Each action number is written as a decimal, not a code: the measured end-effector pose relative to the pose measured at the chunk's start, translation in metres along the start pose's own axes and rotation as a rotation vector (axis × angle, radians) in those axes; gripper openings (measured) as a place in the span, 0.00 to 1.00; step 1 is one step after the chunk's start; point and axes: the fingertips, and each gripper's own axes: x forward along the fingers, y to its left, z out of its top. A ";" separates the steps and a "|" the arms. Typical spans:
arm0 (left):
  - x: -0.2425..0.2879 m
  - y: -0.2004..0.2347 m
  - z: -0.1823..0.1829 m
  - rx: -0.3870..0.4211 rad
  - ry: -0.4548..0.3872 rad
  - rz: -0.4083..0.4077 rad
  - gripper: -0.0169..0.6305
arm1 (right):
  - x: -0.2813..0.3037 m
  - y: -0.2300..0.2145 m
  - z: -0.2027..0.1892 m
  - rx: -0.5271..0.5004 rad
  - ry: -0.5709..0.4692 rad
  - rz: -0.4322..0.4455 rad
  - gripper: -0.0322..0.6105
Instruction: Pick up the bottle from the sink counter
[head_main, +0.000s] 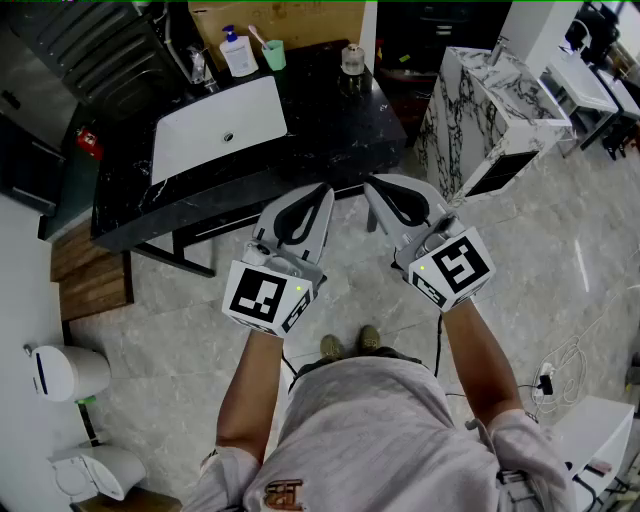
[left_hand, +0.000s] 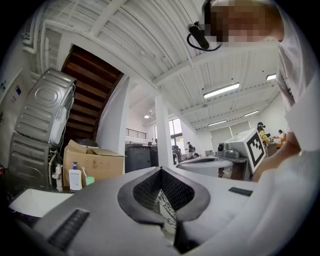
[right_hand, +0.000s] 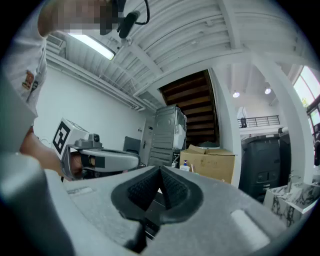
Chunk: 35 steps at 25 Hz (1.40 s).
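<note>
The bottle (head_main: 237, 52) is white with a blue pump and stands at the back of the black counter (head_main: 330, 130), behind the white sink (head_main: 215, 125). It also shows small and far off in the left gripper view, bottle (left_hand: 75, 178), and in the right gripper view, bottle (right_hand: 185, 165). My left gripper (head_main: 322, 190) and right gripper (head_main: 372, 185) are held side by side over the floor, just short of the counter's front edge. Both are shut with nothing between the jaws: left gripper (left_hand: 161, 169), right gripper (right_hand: 160, 168).
A green cup (head_main: 273, 55) holding a toothbrush stands right of the bottle, with a faucet (head_main: 197, 68) to its left and a glass jar (head_main: 352, 60) further right. A cardboard box (head_main: 290, 20) sits behind. A marble-patterned cabinet (head_main: 480, 100) stands to the right and wooden steps (head_main: 90, 275) to the left.
</note>
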 end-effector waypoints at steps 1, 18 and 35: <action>0.001 0.000 -0.004 0.003 -0.001 -0.003 0.03 | 0.000 0.000 -0.001 0.001 0.000 0.003 0.05; 0.033 -0.004 -0.009 0.027 0.008 0.046 0.03 | -0.009 -0.034 -0.005 0.010 -0.016 0.053 0.05; 0.082 0.019 -0.017 0.028 0.007 0.103 0.03 | 0.005 -0.089 -0.026 -0.008 -0.019 0.074 0.05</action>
